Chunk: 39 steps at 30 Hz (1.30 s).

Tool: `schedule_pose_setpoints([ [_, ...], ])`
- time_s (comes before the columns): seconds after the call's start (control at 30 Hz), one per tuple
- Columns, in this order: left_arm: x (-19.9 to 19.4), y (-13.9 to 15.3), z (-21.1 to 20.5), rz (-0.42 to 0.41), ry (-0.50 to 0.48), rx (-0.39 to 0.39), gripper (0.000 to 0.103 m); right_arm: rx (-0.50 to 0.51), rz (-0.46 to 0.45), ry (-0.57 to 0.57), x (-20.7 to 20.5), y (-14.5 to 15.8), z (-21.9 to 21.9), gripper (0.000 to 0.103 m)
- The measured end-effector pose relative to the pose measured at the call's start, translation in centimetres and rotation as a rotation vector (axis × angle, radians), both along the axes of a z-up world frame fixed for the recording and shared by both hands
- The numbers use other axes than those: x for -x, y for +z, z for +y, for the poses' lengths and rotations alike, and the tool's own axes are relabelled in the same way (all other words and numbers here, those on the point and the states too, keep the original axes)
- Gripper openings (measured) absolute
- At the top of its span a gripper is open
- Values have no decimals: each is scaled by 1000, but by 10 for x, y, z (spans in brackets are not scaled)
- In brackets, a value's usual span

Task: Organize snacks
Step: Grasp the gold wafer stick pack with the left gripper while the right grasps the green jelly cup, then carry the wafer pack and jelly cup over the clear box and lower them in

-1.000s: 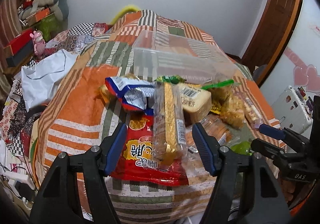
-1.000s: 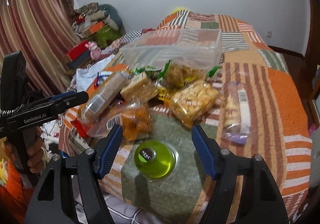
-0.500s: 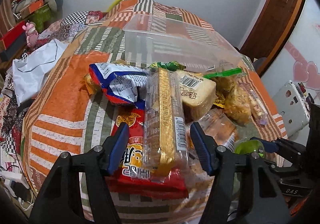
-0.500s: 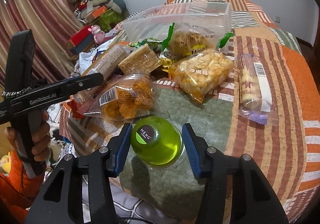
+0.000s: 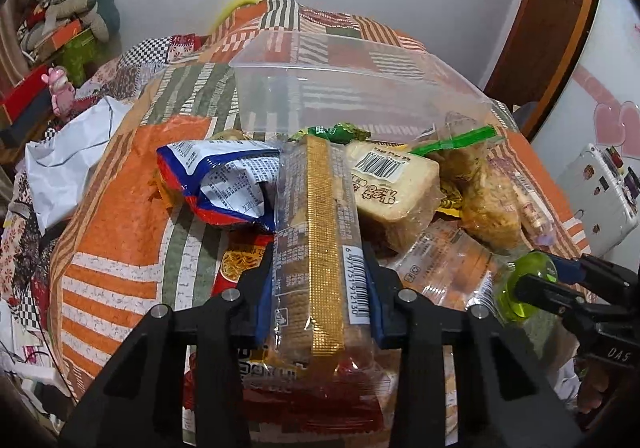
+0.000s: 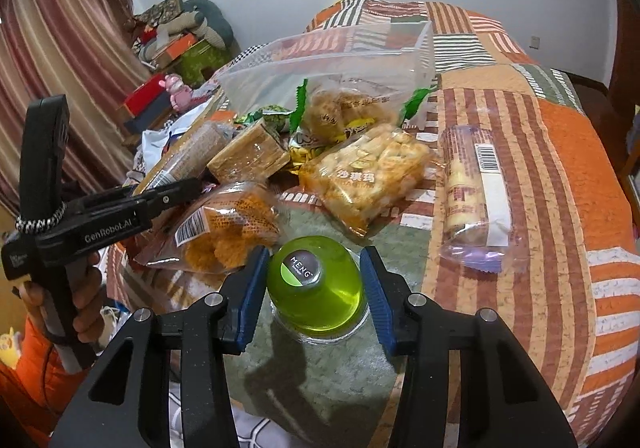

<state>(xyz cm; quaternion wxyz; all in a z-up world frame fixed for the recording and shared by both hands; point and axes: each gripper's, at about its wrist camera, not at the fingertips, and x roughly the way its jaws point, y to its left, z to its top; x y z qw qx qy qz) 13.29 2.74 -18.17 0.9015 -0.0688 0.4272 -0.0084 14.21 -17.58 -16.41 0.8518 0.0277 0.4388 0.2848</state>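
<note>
My left gripper (image 5: 318, 294) is shut on a long clear cracker pack with a gold stripe (image 5: 318, 240), which lies over a red snack bag (image 5: 304, 388). My right gripper (image 6: 316, 288) is shut on a green jelly cup (image 6: 316, 286) that stands on the quilt; the cup also shows in the left wrist view (image 5: 524, 290). An empty clear plastic bin (image 5: 352, 95) stands behind the snack pile; it also shows in the right wrist view (image 6: 332, 63).
Around lie a blue-white bag (image 5: 218, 183), a bread block (image 5: 390, 183), an orange cookie pack (image 6: 224, 230), a yellow puffed-snack pack (image 6: 368, 171) and a purple-ended biscuit roll (image 6: 476, 191). The patchwork bed (image 6: 560, 151) drops off at the near edge.
Both grippers moved forward and closed: the left onto the gold-striped cracker pack, the right onto the green jelly cup.
</note>
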Motion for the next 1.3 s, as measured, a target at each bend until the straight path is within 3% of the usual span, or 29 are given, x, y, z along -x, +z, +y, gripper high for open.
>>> schedule_pose_setpoints([
  [0.37, 11, 22, 1, -53, -12, 23, 36, -39, -26, -69, -2, 12, -11, 42],
  [0.7, 13, 47, 2, -106, -43, 31, 36, -55, -120, -97, -8, 38, -8, 42],
  [1.3, -6, 92, 12, -200, -37, -11, 36, -89, -242, -150, -35, 75, -18, 42],
])
